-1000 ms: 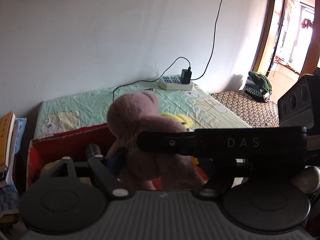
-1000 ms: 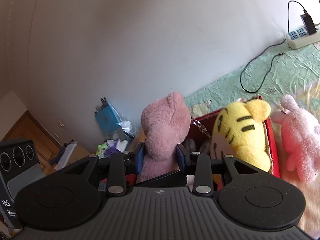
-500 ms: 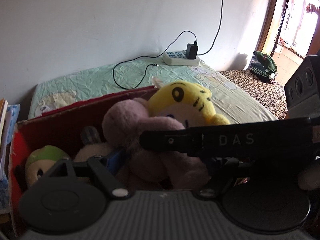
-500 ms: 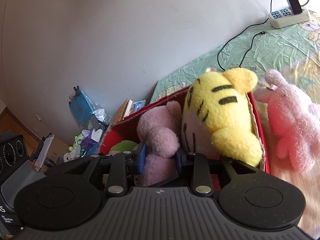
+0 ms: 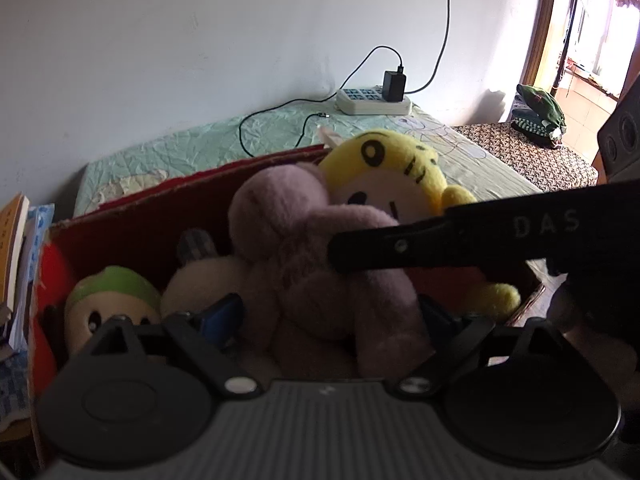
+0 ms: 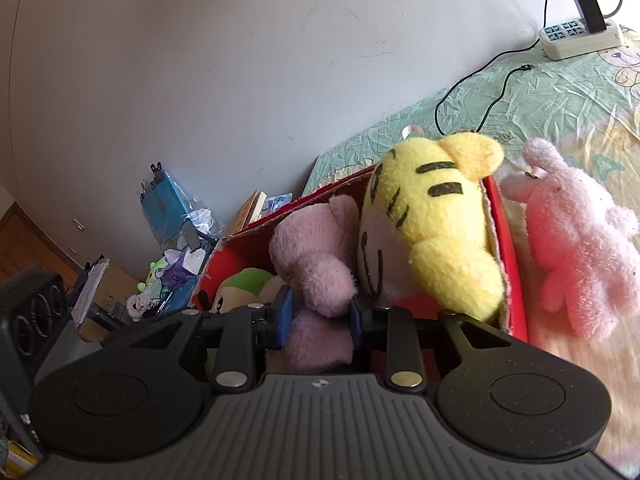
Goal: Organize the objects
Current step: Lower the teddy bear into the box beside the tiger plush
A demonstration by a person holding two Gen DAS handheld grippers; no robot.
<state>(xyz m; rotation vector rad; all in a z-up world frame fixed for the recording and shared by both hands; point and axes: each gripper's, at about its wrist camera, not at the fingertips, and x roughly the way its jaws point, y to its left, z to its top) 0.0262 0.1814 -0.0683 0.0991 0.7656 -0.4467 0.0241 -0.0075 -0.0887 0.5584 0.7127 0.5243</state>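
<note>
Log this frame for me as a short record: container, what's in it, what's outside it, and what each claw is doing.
container: red box on the bed
inside: mauve plush bear, yellow tiger plush, green-capped doll, beige plush
outside: pink plush rabbit, lying on the bed beside the box
left claw: jaws opening, blue pads either side of the bear, not pressing it
right claw: shut on the mauve plush bear, lowered in the box
background: power strip with charger, by the wall

Lit by daylight from a blown-out doorway (image 5: pixel 592 40) at far right. Dim and murky inside the red box (image 5: pixel 132 236), brighter on the bed (image 6: pixel 560 92). Strong fisheye bending with dark corners. Near foreground soft.
</note>
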